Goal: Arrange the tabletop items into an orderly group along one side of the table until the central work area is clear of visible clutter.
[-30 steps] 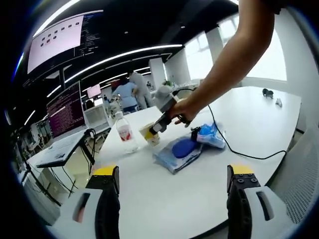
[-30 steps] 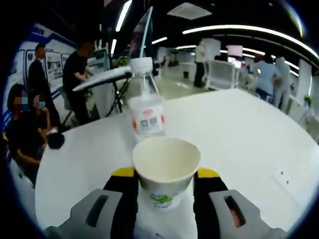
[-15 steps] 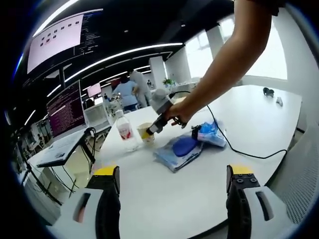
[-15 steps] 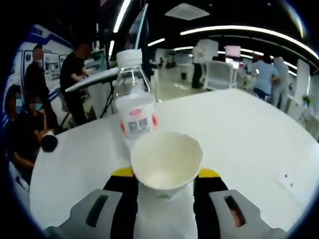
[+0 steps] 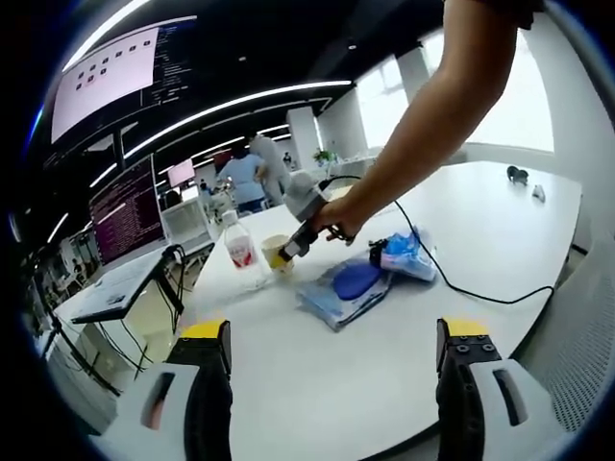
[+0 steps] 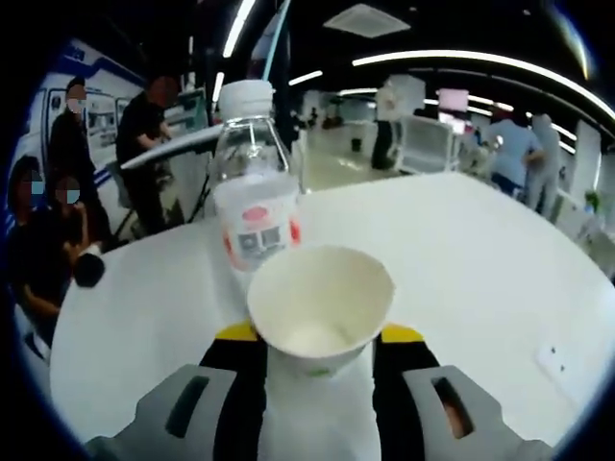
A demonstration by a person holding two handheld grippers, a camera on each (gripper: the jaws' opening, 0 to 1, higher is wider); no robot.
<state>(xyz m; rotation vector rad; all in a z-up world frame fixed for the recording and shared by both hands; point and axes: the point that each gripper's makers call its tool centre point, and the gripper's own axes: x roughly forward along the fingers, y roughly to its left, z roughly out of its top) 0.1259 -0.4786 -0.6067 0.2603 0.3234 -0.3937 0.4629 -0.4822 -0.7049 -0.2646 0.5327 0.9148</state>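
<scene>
**Right gripper has the cup, parked by the bottle**

Left gripper view: my left gripper is released, jaws wide apart over bare white tabletop. Across it my right gripper grasps the paper cup just beside the water bottle. Blue bags lie near, a black cable running past them.

Right gripper view: my right gripper is clamped on the paper cup, open end up. Water bottle stands upright right behind it.

Water bottle blocks path just ahead of cup; table rt side open.
</scene>
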